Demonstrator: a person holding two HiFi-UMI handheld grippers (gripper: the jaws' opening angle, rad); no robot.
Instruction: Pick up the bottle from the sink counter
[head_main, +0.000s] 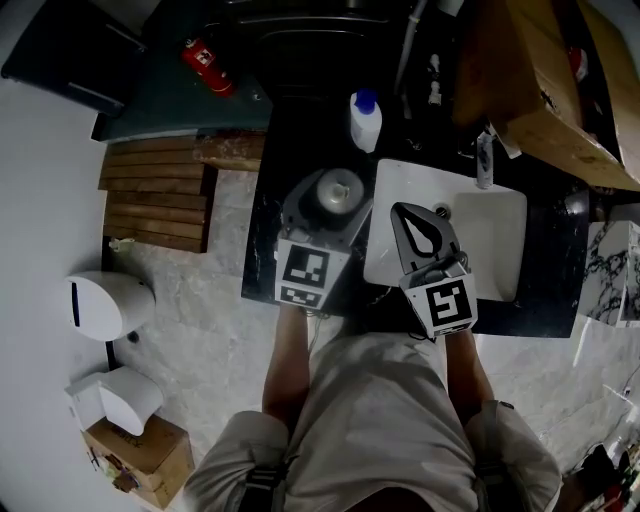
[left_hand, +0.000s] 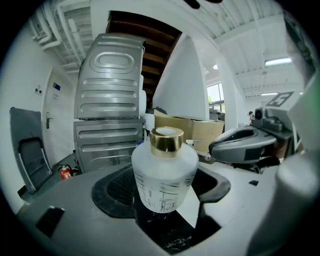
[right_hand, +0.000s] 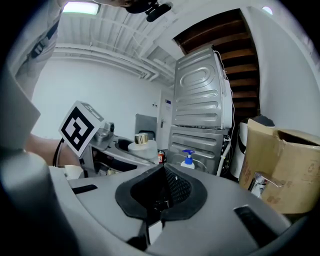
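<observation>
A frosted white bottle with a gold cap (head_main: 340, 188) (left_hand: 164, 172) sits between the jaws of my left gripper (head_main: 330, 203) (left_hand: 165, 202), which is shut on it above the left part of the dark sink counter (head_main: 262, 235). The bottle (right_hand: 141, 145) stays upright, and in the left gripper view its base hangs above the dark surface. My right gripper (head_main: 408, 212) (right_hand: 162, 197) hovers over the left rim of the white sink basin (head_main: 495, 245), its jaws shut with nothing between them. It lies just right of the bottle.
A white pump bottle with a blue top (head_main: 365, 120) (right_hand: 188, 160) stands at the back of the counter. A faucet (head_main: 484, 160) rises behind the basin, with a cardboard box (head_main: 540, 85) beyond it. Wooden slats (head_main: 155, 195) and a red fire extinguisher (head_main: 207, 65) lie left.
</observation>
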